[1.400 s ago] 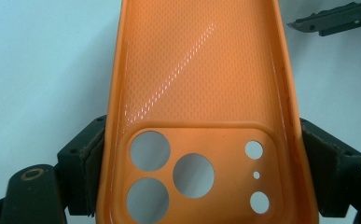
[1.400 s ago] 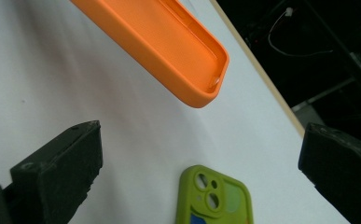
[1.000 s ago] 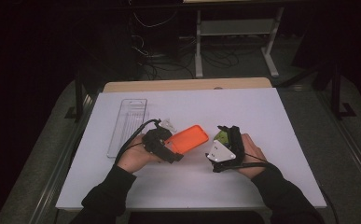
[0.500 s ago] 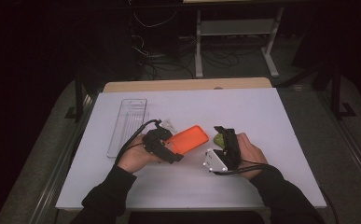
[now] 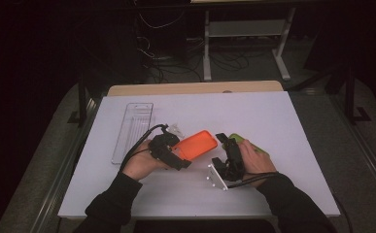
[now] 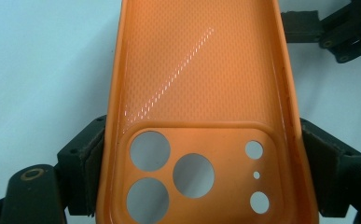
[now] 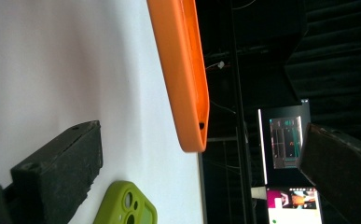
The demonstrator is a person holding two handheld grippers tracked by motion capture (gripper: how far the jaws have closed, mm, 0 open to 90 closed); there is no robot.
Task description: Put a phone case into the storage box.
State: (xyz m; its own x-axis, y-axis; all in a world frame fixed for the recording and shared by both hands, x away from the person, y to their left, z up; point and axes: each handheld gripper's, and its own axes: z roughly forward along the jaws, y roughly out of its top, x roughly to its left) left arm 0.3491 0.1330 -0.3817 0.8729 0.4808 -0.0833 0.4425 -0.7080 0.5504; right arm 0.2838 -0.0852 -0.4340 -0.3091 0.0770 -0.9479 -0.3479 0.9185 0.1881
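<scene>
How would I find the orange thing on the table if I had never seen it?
Look at the white table, then at the person's two hands near its front edge. The left tool grips an orange phone case by its sides, at the end with the round camera holes. It is bright orange and held up, while the green phone case beside the right tool lies flat.

The clear tray [image 5: 132, 131] lies toward the table's [image 5: 282, 116] left edge; right of it, mid-table, the phone case [image 5: 195, 144]; a second case [image 5: 251, 145] just right; both well short of the far edge.
</scene>
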